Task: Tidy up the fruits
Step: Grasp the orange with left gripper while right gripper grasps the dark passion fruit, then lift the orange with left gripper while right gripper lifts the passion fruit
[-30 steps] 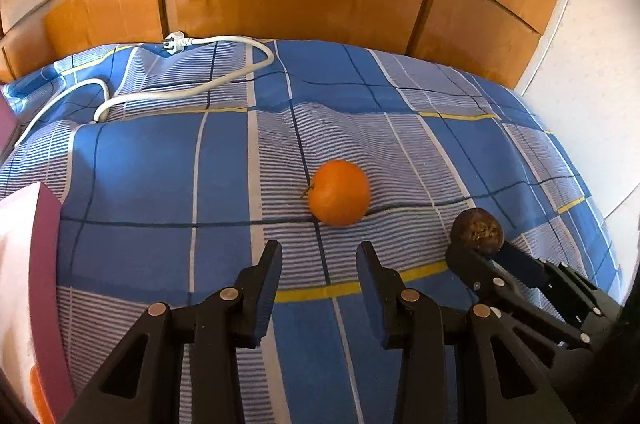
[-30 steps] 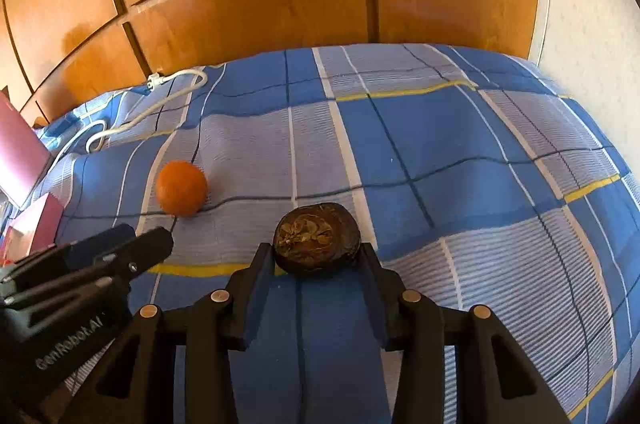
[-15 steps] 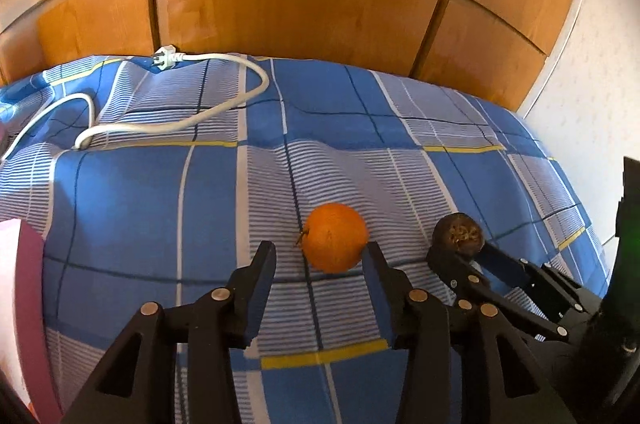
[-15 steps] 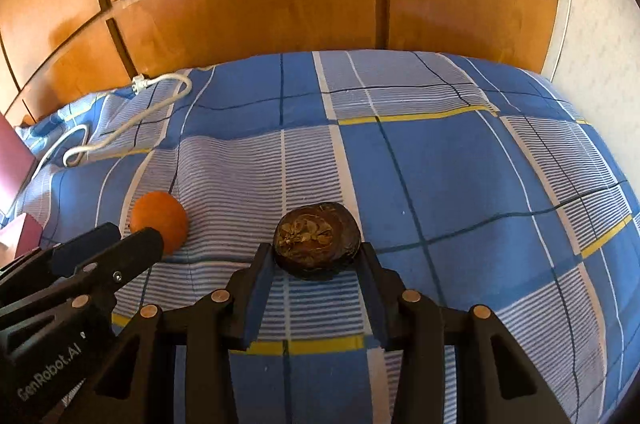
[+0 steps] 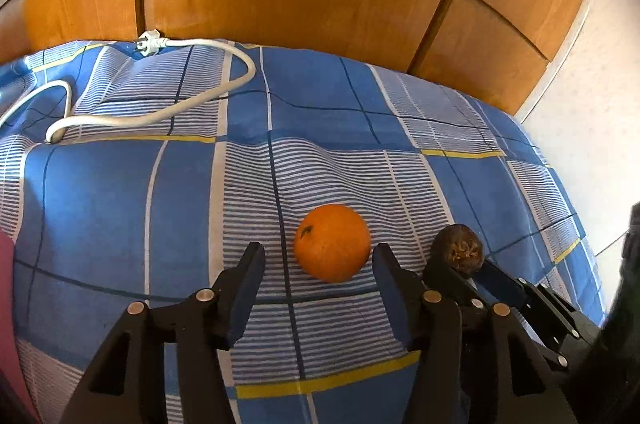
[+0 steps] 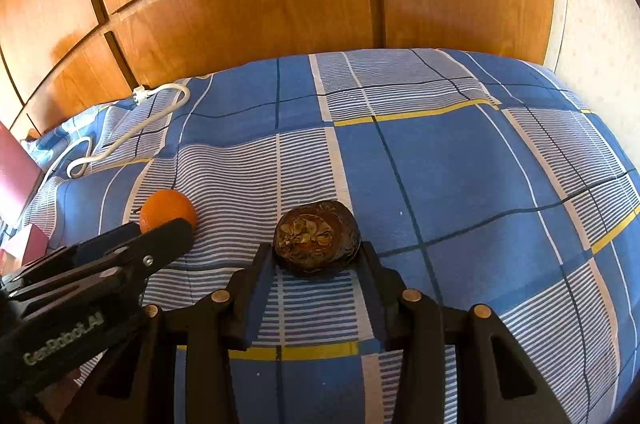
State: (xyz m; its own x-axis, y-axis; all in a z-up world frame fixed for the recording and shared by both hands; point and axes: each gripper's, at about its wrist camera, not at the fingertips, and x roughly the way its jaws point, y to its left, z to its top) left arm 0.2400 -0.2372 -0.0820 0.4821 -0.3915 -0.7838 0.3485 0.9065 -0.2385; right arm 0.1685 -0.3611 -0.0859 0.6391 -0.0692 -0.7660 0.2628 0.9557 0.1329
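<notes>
**Left claw straddling an orange, right claw carrying a dark fruit**

The left gripper [image 5: 318, 256], jaws just widening, is framing the orange [image 5: 332, 242] without touching; it should advance until the pads flank its widest part. The orange is sitting smooth and round on the checked bedspread [image 5: 120, 192]. The right gripper [image 6: 316, 260] is clamping a wrinkled dark fruit [image 6: 316, 242] at its fingertips.

Orange [image 5: 332, 243]: round, whole, resting on blue checked bedspread [image 5: 120, 204]. Dark brown wrinkled fruit [image 6: 317, 239]: roundish, dried calyx facing camera, just right of orange.
</notes>
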